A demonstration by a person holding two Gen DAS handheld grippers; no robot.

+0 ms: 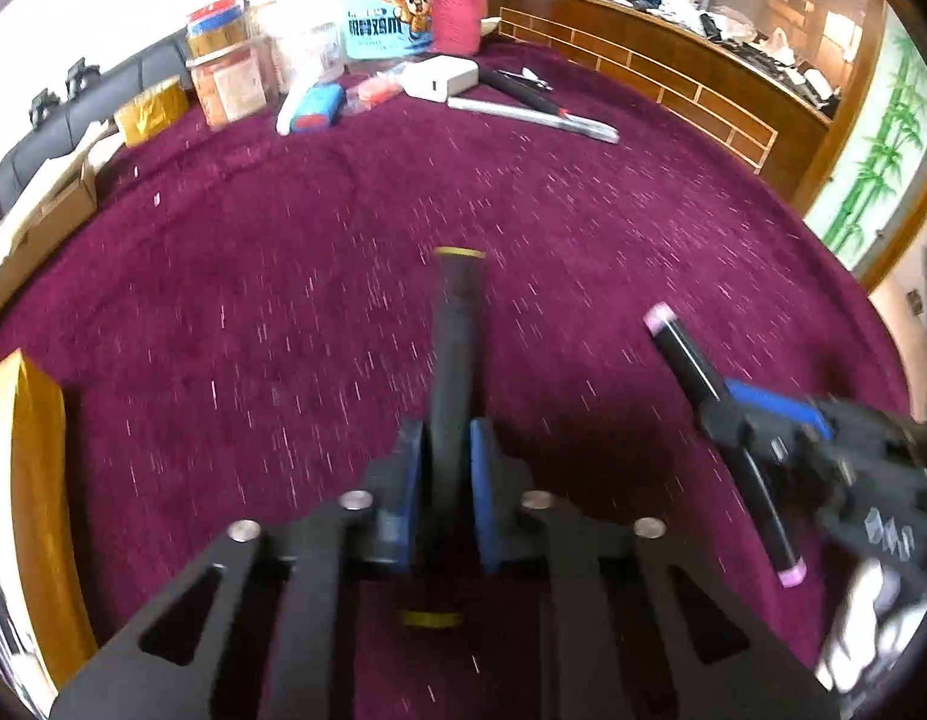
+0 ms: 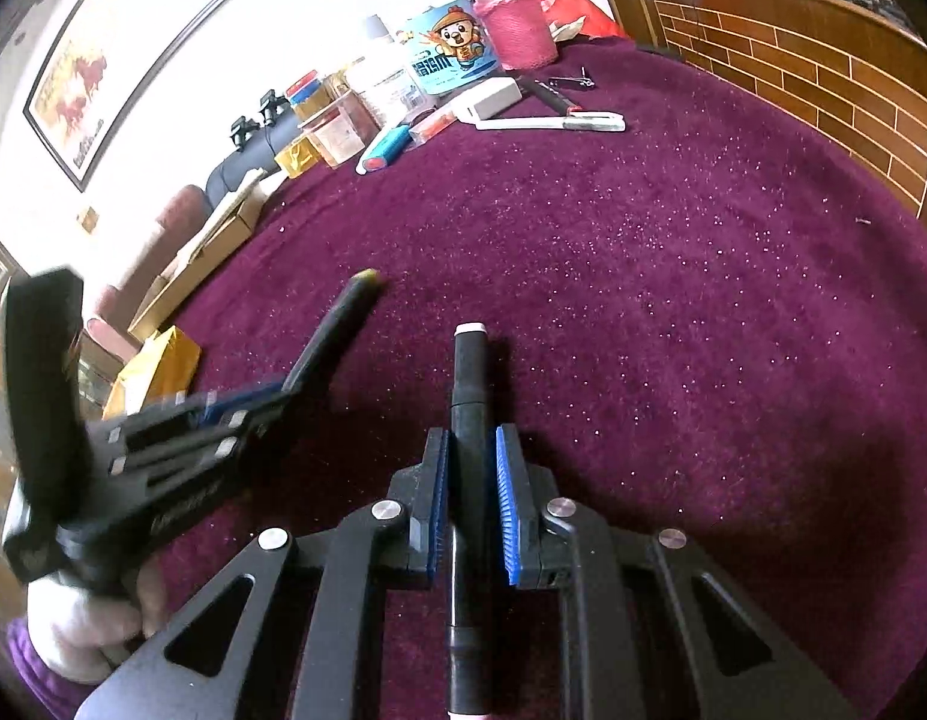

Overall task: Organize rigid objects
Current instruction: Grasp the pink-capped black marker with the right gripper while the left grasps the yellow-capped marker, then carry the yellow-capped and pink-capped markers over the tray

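Left tongs (image 1: 445, 450) clamped on a black marker with yellow end bands (image 1: 454, 360), gripped mid-barrel, tip pointing to 12 o'clock over the purple-carpeted desk (image 1: 583, 210). Right tongs (image 2: 472, 480) clamped likewise on a black marker with pink caps (image 2: 470, 396). Both markers are held clear above the desk, with the clutter row at 12 o'clock far off. Judged light, stiff, smooth plastic; round barrels may roll or pivot between the pads, so a mid-barrel hold near the balance point suits.
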